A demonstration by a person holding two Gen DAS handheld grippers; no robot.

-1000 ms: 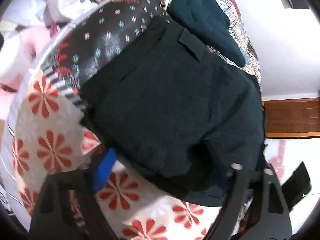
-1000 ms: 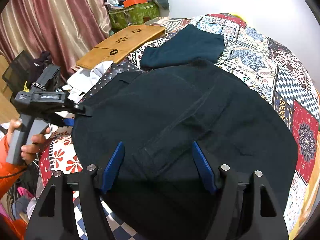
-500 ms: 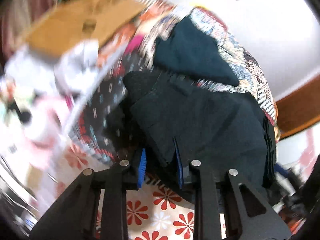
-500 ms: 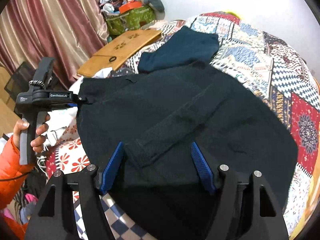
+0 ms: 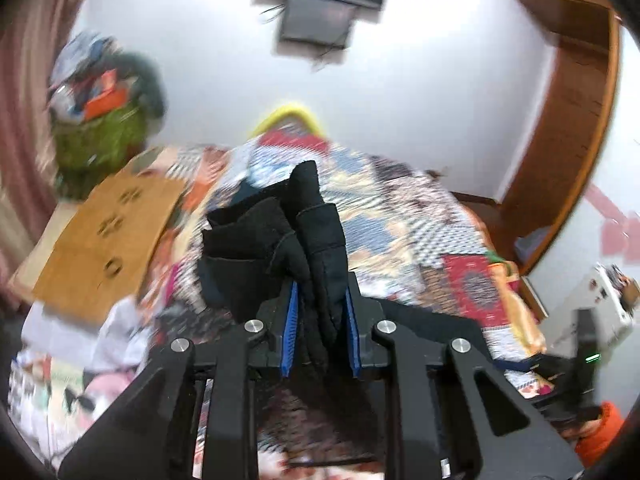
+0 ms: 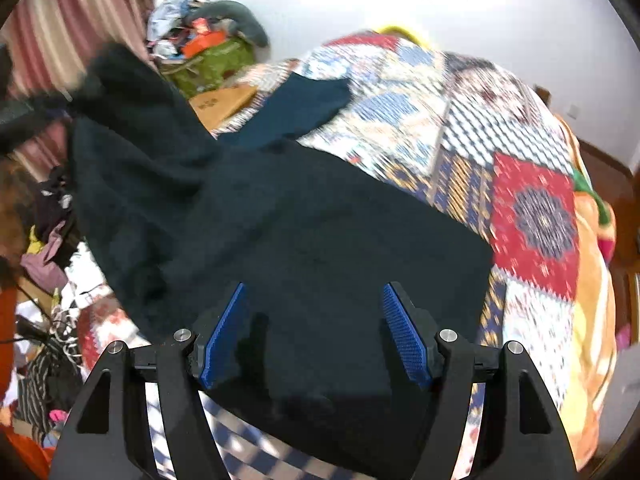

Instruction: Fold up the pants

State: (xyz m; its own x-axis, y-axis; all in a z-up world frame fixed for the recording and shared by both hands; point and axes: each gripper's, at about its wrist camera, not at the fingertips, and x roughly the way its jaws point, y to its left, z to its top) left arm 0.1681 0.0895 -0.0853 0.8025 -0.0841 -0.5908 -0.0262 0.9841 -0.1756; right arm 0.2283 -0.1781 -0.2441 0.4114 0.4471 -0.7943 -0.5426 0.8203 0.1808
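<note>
The dark pants [image 6: 304,232] lie spread on the patchwork bedspread [image 6: 532,216]. Their left end is lifted into the air at upper left of the right wrist view. My left gripper [image 5: 320,332] is shut on a bunched edge of the pants [image 5: 316,248], which stands up between the blue pads. My right gripper [image 6: 316,332] is open, its blue pads [image 6: 404,332] wide apart just above the near edge of the pants, holding nothing.
A second dark folded garment [image 6: 296,108] lies further back on the bed. A wooden lap table [image 5: 104,240] sits at the left bed edge, with a green bag [image 6: 212,60] of clutter behind. Loose clothes [image 6: 52,240] pile up left. A wooden headboard [image 5: 572,128] curves on the right.
My left gripper closed on the pants' edge and has swung it up and over toward the bed's middle. The right gripper stayed open over the near edge.
</note>
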